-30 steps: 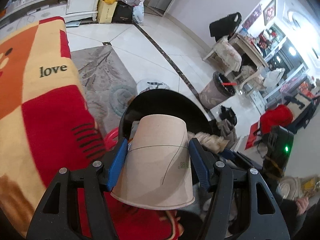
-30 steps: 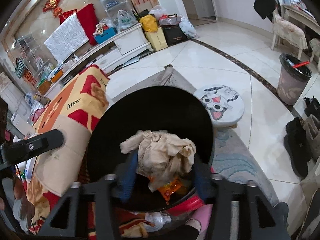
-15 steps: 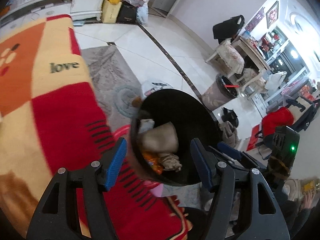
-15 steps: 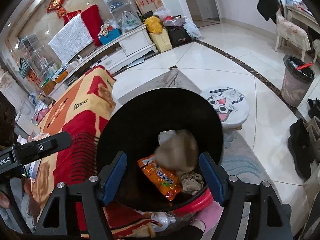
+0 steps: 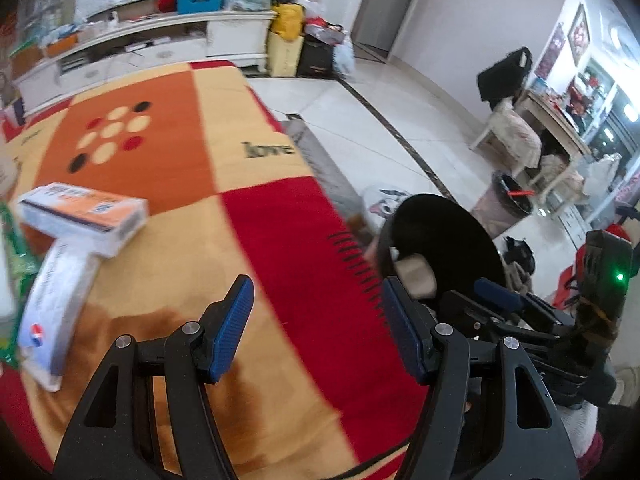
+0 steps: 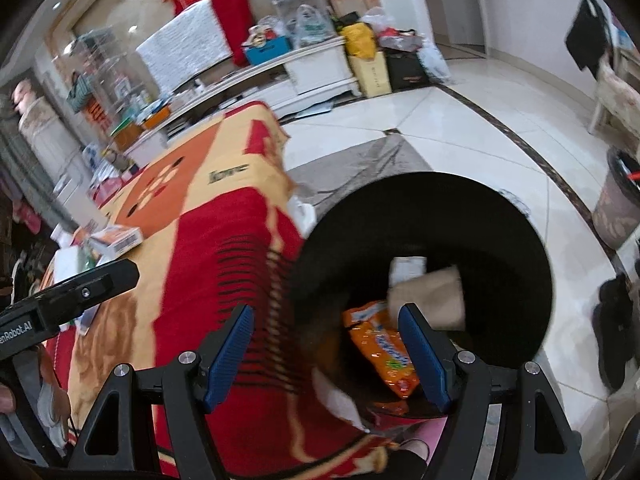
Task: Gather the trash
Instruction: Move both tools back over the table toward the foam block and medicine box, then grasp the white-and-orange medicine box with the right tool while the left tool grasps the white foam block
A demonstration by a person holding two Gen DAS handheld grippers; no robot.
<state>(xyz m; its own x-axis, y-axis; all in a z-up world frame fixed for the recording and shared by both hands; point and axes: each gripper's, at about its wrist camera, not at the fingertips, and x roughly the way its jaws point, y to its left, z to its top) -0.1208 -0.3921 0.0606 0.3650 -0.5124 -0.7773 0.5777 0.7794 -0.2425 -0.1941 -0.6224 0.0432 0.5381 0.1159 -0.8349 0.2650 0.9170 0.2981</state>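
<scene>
Landmark: black-lined round trash bin [image 6: 500, 220], standing on the floor against the edge of the red, orange and cream blanket-covered table [image 5: 192, 248].

Left gripper [image 5: 316, 324]: jaws spread, nothing between the blue pads, only blanket beneath. It sits over the table, to the table side of the bin.

Right gripper [image 6: 326, 354]: jaws spread, nothing pinched. It straddles the bin's near rim, one pad over the blanket edge, the other over the bin's opening.

Trash inside the bin: brown paper cup [image 6: 430, 298] on its side, orange snack wrapper [image 6: 382, 350] just beside it toward the near rim, a small white scrap [image 6: 408, 268] behind the cup. The cup [image 5: 414, 276] also shows through the bin's mouth in the left wrist view.

On the table, well apart from the bin: white-and-orange flat carton [image 5: 86, 216] lying across a second long white carton [image 5: 54, 300], touching it. Edges are motion-blurred; printing unreadable.

Beyond the bin on the tiled floor: a second, grey patterned waste basket [image 5: 504, 204], well apart.
</scene>
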